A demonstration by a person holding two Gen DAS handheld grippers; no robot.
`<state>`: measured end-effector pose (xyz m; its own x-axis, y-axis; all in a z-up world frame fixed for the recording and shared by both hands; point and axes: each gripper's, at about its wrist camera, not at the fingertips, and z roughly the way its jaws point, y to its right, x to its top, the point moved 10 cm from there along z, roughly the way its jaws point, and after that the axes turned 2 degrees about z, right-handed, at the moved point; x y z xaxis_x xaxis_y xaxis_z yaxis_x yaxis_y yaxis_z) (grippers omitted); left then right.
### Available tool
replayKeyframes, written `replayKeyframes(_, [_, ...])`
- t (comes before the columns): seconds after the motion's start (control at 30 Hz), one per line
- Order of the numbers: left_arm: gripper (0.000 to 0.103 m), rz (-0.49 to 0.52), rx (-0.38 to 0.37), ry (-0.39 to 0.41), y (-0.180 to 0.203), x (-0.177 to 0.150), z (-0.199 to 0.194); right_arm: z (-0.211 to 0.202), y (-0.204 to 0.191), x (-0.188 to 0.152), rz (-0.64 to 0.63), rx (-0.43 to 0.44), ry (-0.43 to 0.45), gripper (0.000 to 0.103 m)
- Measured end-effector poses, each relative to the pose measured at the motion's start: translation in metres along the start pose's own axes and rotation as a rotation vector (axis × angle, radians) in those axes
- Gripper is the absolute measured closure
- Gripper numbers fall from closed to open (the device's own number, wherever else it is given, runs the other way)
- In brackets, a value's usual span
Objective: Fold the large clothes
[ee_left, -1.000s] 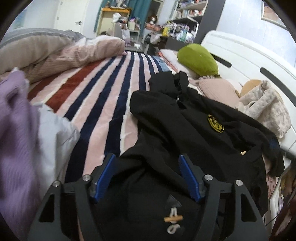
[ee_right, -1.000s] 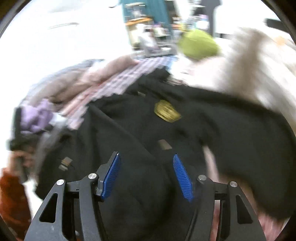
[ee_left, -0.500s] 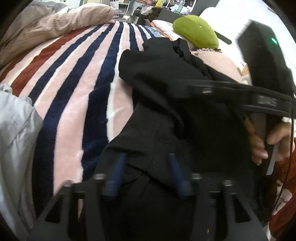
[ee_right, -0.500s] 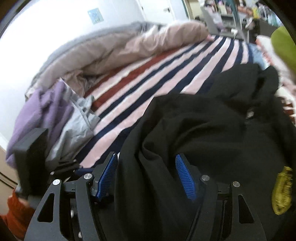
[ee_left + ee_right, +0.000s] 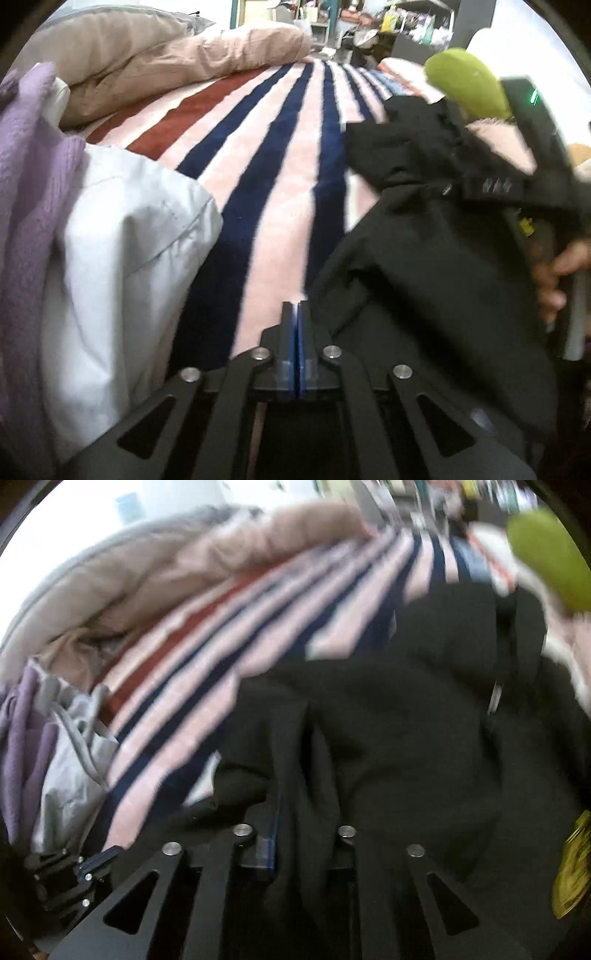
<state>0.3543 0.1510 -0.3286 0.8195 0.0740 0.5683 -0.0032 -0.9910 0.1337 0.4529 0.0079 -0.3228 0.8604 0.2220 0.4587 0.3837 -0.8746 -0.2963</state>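
Observation:
A black jacket (image 5: 424,277) lies crumpled on the striped blanket (image 5: 277,166); its yellow badge (image 5: 572,867) shows at the right wrist view's edge. My left gripper (image 5: 297,314) is shut, blue pads together, just above the blanket. The jacket's left hem rests against its right finger, and no cloth shows between the pads. My right gripper (image 5: 306,823) is closing on a raised fold of the jacket (image 5: 388,738), which fills the gap and hides the right pad. A hand (image 5: 554,273) holding the right tool shows in the left wrist view.
A purple knit (image 5: 22,184) and a pale grey garment (image 5: 129,240) are piled at the left. A beige duvet (image 5: 147,55) lies at the far side of the bed, and a green cushion (image 5: 465,81) at the far right. Cluttered shelves stand beyond the bed.
My left jaws went from wide apart to shut while sinking to the jacket's left hem. The right gripper swung left across the jacket, and its jaws narrowed around a fold.

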Motion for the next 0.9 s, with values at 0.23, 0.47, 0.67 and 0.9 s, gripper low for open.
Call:
replayKeyframes(0.23, [0.054, 0.071, -0.074, 0.143, 0.040, 0.009, -0.066, -0.104, 0.001, -0.012, -0.056, 0.062, 0.122, 0.046])
replayKeyframes(0.47, [0.041, 0.094, -0.084, 0.277, 0.083, 0.009, -0.137, -0.208, 0.016, -0.105, -0.062, 0.071, 0.212, 0.039])
replayKeyframes(0.67, [0.031, 0.100, -0.069, 0.364, 0.117, -0.008, -0.182, -0.237, 0.042, -0.200, -0.023, 0.014, 0.235, 0.031])
replayKeyframes(0.9, [0.024, 0.119, -0.040, 0.381, 0.150, -0.038, -0.205, -0.225, 0.040, -0.266, 0.030, 0.059, 0.240, 0.030])
